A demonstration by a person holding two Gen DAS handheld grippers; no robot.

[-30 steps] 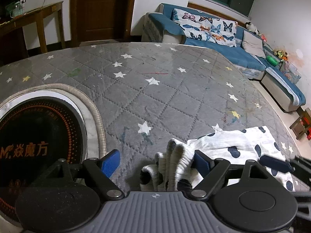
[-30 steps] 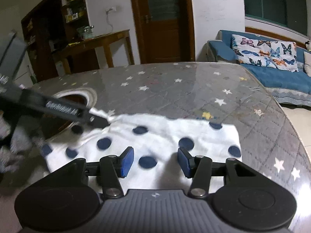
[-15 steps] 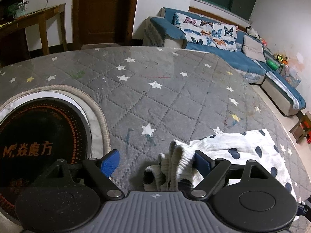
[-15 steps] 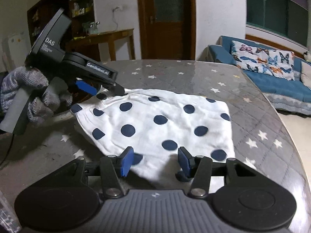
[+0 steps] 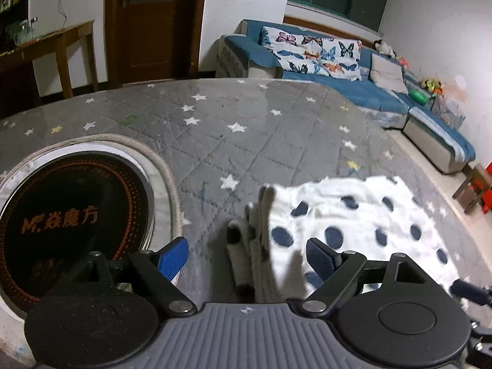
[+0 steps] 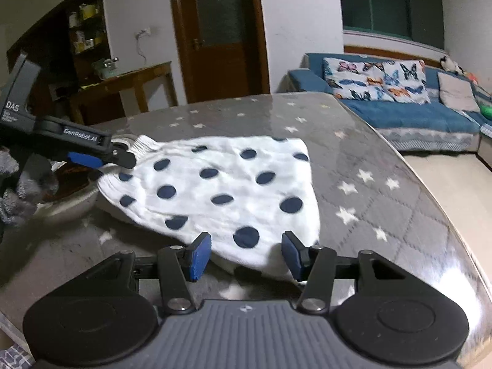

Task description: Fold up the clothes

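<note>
Grey starred tablecloth [image 6: 384,203] looked slick; with both my left gripper [image 5: 246,258] and right gripper [image 6: 246,253] released, the spotted garment [image 6: 227,184] could slide.

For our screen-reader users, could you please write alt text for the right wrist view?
A white garment with navy dots lies flat on a grey star-patterned table, its near edge between the open right claw. The left claw reaches its far corner.

A white garment [image 6: 233,184] scattered with dark navy dots is seen on a table [image 5: 246,141] covered in grey quilting with white and a few yellow stars. Blue pads are carried on black fingers [image 6: 200,256]. A black disc [image 5: 67,215] is marked with orange lettering and dotted rings.
</note>
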